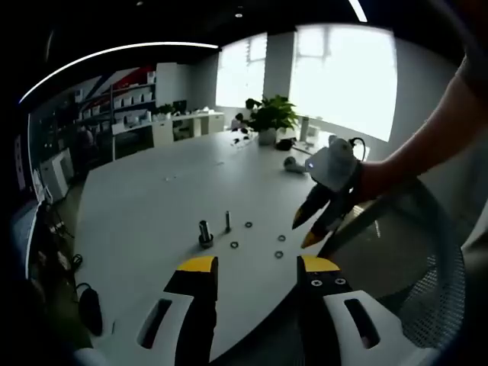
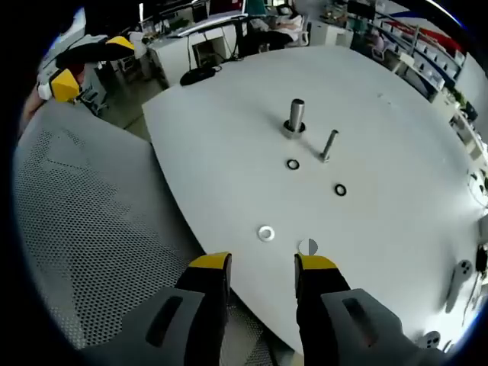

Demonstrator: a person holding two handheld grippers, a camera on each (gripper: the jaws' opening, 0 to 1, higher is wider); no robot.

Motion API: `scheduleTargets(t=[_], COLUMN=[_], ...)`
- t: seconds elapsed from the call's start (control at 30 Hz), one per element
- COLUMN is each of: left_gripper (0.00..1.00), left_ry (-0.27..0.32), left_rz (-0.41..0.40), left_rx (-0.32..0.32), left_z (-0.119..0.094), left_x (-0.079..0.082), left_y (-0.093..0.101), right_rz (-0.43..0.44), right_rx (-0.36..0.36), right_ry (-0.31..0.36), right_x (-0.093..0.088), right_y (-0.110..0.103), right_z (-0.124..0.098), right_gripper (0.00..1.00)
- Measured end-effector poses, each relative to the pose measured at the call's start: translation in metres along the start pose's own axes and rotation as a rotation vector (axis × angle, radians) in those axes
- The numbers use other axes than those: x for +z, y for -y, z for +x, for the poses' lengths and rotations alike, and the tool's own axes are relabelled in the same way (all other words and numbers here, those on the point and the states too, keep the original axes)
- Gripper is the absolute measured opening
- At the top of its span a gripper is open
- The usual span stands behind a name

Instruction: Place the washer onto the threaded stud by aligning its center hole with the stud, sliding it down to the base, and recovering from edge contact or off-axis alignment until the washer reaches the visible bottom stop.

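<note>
both claws agape, empty: left claw (image 1: 254,264), right claw (image 2: 263,261); washers (image 2: 266,233) loose by stud (image 2: 296,117).

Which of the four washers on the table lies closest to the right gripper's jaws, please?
The pale silver washer just beyond the right-hand jaw tip; the other silver washer lies slightly further, and both dark ones sit near the studs.

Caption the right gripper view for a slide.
Open yellow-tipped right gripper hovers over the white table's edge, near a silver washer, short of the thick upright threaded stud.
</note>
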State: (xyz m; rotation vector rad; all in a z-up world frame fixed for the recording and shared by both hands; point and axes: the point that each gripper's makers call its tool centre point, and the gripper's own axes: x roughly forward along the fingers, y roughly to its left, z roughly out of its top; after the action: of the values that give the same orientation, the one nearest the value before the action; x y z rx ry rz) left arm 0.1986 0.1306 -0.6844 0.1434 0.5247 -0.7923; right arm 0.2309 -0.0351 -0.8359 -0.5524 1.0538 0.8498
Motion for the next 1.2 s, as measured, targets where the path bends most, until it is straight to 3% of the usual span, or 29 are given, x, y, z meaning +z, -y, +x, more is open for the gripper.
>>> scheduleTargets(t=[0.13, 0.27, 0.4, 0.73, 1.07, 1.2], left_gripper=[0.39, 0.39, 0.39, 0.37, 0.37, 0.37], left_ry=[0.001, -0.003, -0.017, -0.035, -0.043, -0.05], left_rz=[-0.01, -0.01, -0.003, -0.002, -0.001, 0.009], left_rx=[0.009, 0.014, 0.015, 0.012, 0.015, 0.016], left_z=[-0.001, -0.001, 0.0, 0.001, 0.002, 0.002], left_x=[-0.001, -0.001, -0.004, -0.007, -0.008, -0.01], left_y=[-0.003, -0.003, -0.003, -0.002, -0.003, -0.002], right_rz=[0.003, 0.007, -0.044, -0.119, -0.224, -0.227], right_rx=[0.015, 0.027, 0.026, 0.041, 0.075, 0.072], right_ry=[-0.051, -0.062, -0.104, -0.093, -0.184, -0.212], right_x=[-0.006, -0.003, -0.008, -0.003, 0.001, 0.002], right_y=[-0.001, -0.002, 0.0, 0.0, -0.002, -0.003], right_z=[0.018, 0.031, 0.041, 0.046, 0.049, 0.049], right_gripper=[0.35, 0.35, 0.36, 0.35, 0.35, 0.35])
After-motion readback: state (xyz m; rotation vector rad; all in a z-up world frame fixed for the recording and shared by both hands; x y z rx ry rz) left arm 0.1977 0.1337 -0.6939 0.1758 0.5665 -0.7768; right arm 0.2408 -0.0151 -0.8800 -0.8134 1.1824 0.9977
